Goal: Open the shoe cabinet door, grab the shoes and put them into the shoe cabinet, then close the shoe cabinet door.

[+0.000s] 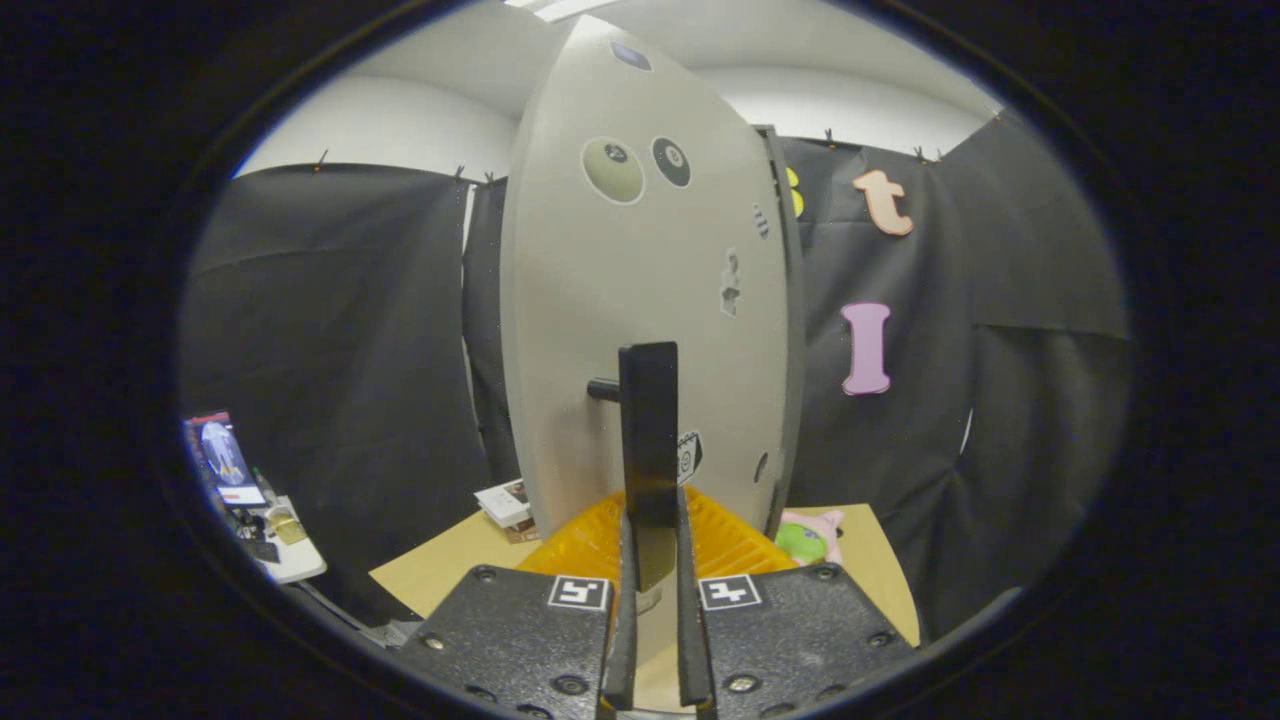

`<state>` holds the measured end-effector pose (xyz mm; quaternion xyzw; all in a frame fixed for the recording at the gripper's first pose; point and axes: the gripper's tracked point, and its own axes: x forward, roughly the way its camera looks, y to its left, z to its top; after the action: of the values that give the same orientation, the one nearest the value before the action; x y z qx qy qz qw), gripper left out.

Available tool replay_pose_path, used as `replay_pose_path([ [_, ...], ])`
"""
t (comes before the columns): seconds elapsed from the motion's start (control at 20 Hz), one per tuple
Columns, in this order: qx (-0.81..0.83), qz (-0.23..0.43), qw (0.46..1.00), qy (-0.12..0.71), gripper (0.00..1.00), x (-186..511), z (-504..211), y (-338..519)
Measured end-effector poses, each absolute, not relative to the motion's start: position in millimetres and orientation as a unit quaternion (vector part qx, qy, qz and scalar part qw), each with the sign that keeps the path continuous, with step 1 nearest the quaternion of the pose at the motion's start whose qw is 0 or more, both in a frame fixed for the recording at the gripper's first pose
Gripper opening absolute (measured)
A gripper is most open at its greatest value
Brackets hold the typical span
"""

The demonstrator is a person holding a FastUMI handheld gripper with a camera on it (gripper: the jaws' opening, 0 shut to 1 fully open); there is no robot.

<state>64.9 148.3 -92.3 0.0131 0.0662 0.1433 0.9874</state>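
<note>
Gripper (pixel 655 560) clenched on the door handle (pixel 648 430), a dark upright bar rising from between the two fingers (pixel 622 610) at 12 o'clock, both fingers pressed against its lower end. Handle fixed by a short peg at its 9 o'clock side to the shoe cabinet door (pixel 640 300), pale grey and upright, just beyond the fingers and swung out edge-on toward the camera (round stickers near its top at 12 o'clock, smaller ones toward 3 o'clock). Behind the door at 1 o'clock, a dark vertical edge (pixel 790 330), probably the cabinet body, though hard to tell. Below the handle, an orange ribbed tray (pixel 735 540) spread out at both sides of the fingers on a light wooden table (pixel 450 565). At 2 o'clock from the fingertips, a pink and green plush toy (pixel 812 537) beside the tray. At 10 o'clock, a small box (pixel 505 503) near the door's lower corner. Far off at 9 o'clock, a white side table (pixel 290 560) with clutter.
</note>
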Motion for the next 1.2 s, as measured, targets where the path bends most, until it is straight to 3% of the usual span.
replay_pose_path([
  [0.3, 0.045, 0.052, 0.995, 0.071, 0.04, 60, -93, 93],
  [0.55, 0.061, 0.077, 0.992, 0.074, 0.04, 60, -93, 107],
  [0.95, 0.009, 0.045, 0.997, 0.069, 0.04, 61, -96, 78],
  [1.1, -0.016, 0.008, 0.999, 0.049, 0.15, 52, -91, 61],
  [1.2, -0.019, -0.025, 0.999, 0.036, 0.59, 48, -89, 49],
])
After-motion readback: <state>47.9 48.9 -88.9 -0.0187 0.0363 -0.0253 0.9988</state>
